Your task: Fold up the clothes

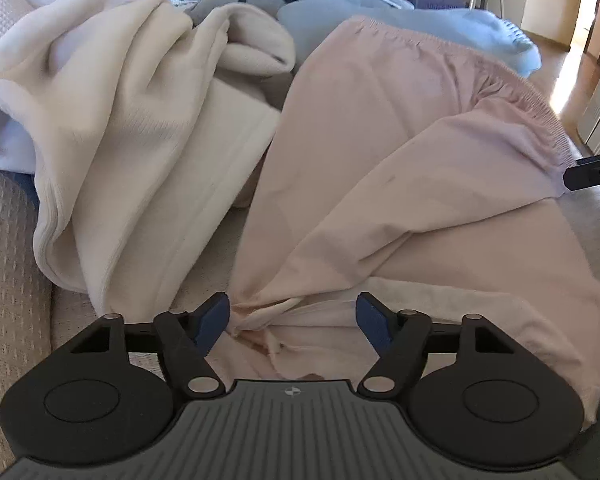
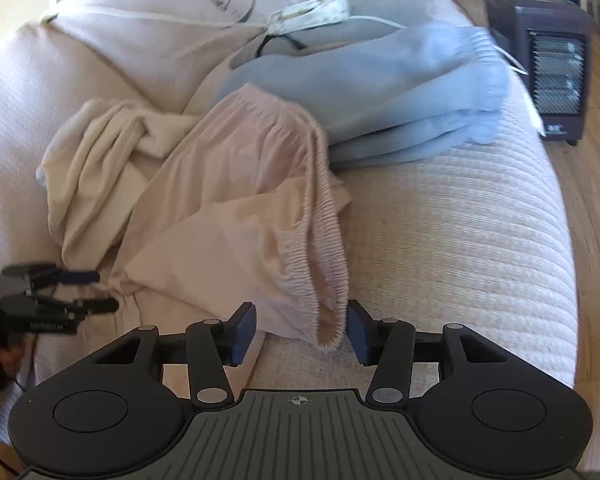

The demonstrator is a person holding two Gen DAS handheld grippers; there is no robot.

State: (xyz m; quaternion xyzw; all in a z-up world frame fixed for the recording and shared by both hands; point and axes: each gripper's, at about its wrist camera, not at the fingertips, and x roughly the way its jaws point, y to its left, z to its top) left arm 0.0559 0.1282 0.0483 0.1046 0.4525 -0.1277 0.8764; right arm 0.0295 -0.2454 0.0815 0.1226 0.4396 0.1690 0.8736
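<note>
the pink shorts (image 2: 236, 208) lie rumpled and unfolded on the sofa (image 2: 460, 240) beside a folded blue stack (image 2: 380, 92), with left tongs (image 1: 292, 318) and right tongs (image 2: 300, 330) both half open around fabric, gripping nothing yet, so folding has barely begun.

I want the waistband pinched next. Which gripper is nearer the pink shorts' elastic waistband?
Right. The right gripper straddles the waistband end; the left gripper sits at the shorts' opposite, hem end.
</note>
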